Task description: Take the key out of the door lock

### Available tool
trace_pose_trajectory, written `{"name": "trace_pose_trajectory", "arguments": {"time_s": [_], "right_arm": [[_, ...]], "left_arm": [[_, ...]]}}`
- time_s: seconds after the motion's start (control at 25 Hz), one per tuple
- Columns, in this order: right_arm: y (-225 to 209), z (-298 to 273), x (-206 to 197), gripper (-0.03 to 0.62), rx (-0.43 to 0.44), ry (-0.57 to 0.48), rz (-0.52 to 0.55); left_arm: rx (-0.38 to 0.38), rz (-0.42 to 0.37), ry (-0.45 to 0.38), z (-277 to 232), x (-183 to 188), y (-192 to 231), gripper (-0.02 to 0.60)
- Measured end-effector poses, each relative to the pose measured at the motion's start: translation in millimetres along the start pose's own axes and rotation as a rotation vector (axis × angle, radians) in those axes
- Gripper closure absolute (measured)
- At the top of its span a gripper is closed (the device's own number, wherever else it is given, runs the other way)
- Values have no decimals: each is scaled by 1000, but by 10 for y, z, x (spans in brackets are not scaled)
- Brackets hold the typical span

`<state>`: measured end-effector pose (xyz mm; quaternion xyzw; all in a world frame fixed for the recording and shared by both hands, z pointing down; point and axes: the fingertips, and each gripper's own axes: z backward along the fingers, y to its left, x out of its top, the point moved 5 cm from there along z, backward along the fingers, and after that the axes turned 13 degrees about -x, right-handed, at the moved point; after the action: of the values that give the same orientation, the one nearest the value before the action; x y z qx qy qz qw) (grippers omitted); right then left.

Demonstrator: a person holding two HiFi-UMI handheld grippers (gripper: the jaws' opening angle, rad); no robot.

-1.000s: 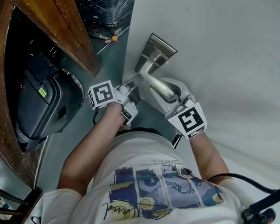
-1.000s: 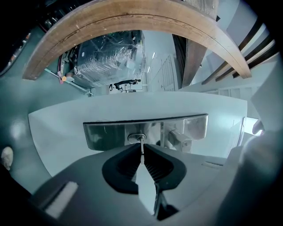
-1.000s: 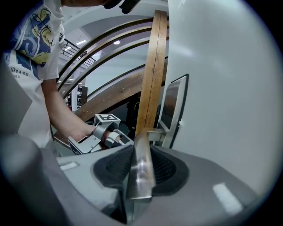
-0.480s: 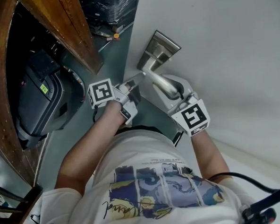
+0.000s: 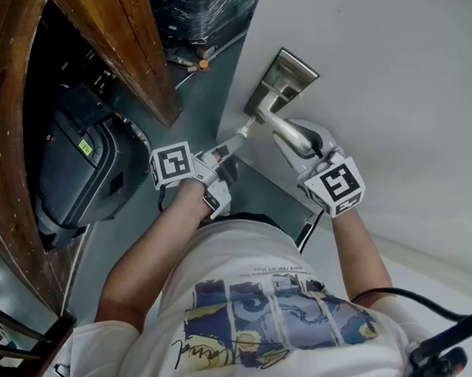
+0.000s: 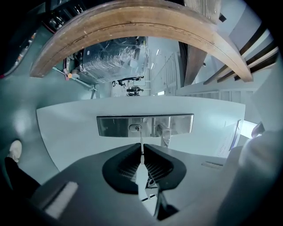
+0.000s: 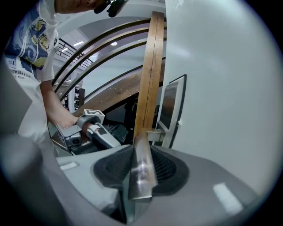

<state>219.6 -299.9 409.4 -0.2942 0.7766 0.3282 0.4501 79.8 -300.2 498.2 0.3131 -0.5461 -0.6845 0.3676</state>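
The silver lock plate (image 5: 286, 71) sits on the white door (image 5: 398, 94), with the lever handle (image 5: 284, 129) sticking out of it. My left gripper (image 5: 227, 148) is shut on the key (image 5: 243, 131), whose thin blade runs up to the plate. In the left gripper view the key (image 6: 141, 165) stands edge-on between the dark pads, its tip at the keyhole (image 6: 136, 128); whether the tip is still inside I cannot tell. My right gripper (image 5: 303, 142) is shut on the handle (image 7: 141, 167), which lies between its pads.
A curved wooden beam (image 5: 124, 47) and a black case (image 5: 75, 170) stand left of the door's edge. A wrapped pallet (image 5: 201, 10) and a small orange thing (image 5: 204, 64) are on the floor beyond. The person's arms and printed shirt fill the lower head view.
The lock plate, handle and right gripper have shifted right and up in the head view. The left gripper has stayed put, so more key shows between it and the plate.
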Motion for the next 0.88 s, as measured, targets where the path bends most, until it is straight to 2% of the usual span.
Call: {"name": "trace_pose_trajectory", "arguments": {"time_s": [0.16, 0.24, 0.48, 0.72, 0.88], "right_arm": [[-24, 7, -18, 473, -3, 10, -6], [-59, 37, -37, 455, -24, 29, -15], [-99, 238, -121, 434, -140, 82, -62], [-57, 533, -236, 433, -263, 127, -117], [104, 738, -331, 433, -337, 173, -158]], "left_arm": [[-14, -8, 25, 127, -12, -134, 555], [-13, -42, 48, 198, -4, -193, 555], [-1, -92, 92, 460, -7, -343, 555], [-15, -71, 110, 662, -58, -507, 555], [2, -166, 163, 823, -61, -577, 555]]}}
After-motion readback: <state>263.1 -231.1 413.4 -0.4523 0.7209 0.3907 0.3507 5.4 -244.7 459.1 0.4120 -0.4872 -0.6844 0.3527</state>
